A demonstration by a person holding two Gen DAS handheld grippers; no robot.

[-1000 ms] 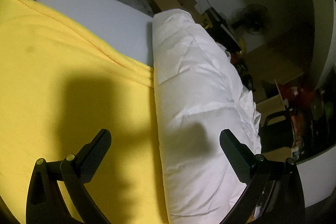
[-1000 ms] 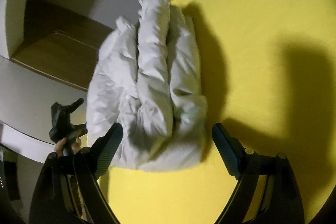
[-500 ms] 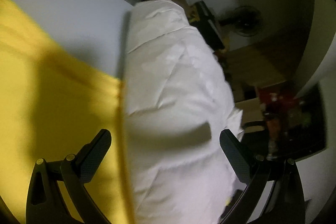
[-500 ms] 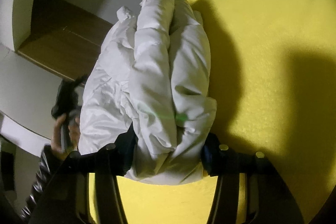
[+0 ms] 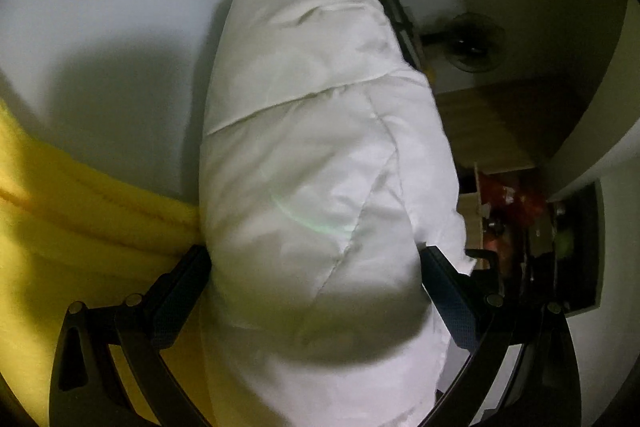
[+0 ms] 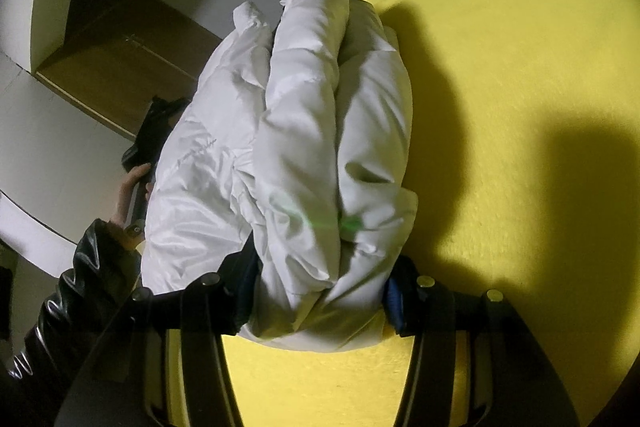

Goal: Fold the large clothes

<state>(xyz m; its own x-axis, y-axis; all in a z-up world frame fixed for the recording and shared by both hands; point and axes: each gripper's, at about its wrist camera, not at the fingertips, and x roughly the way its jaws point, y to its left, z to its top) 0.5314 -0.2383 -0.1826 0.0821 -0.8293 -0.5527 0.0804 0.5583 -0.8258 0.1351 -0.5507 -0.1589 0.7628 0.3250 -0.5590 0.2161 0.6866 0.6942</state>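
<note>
Between the right gripper's (image 6: 320,291) fingers sits the near end of the folded white puffer jacket (image 6: 304,131), and that is the main change: a second ago the fingers stood wide with the bundle ahead of them, and they have just been closing until both pads press into the padded layers. The stacked folds bulge out above the pinch, so the grip looks firm.

At the other end, the left gripper (image 5: 316,291) has swung across from over the yellow blanket (image 5: 80,235), where the jacket lay off toward its right finger, to straddle the bundle. The jacket now fills the whole gap, its sides touching both fingers (image 5: 180,291), yet those fingers stand as wide as they did earlier, so I read them as released, not yet squeezing.

In the right wrist view, the person's hand (image 6: 128,187) and dark sleeve (image 6: 72,291) show beyond the jacket's left side, holding that left tool.

With one end clamped and the other bracketed, the bundle seems ready for the left fingers to shut, then a lift or final fold on the blanket.
</note>
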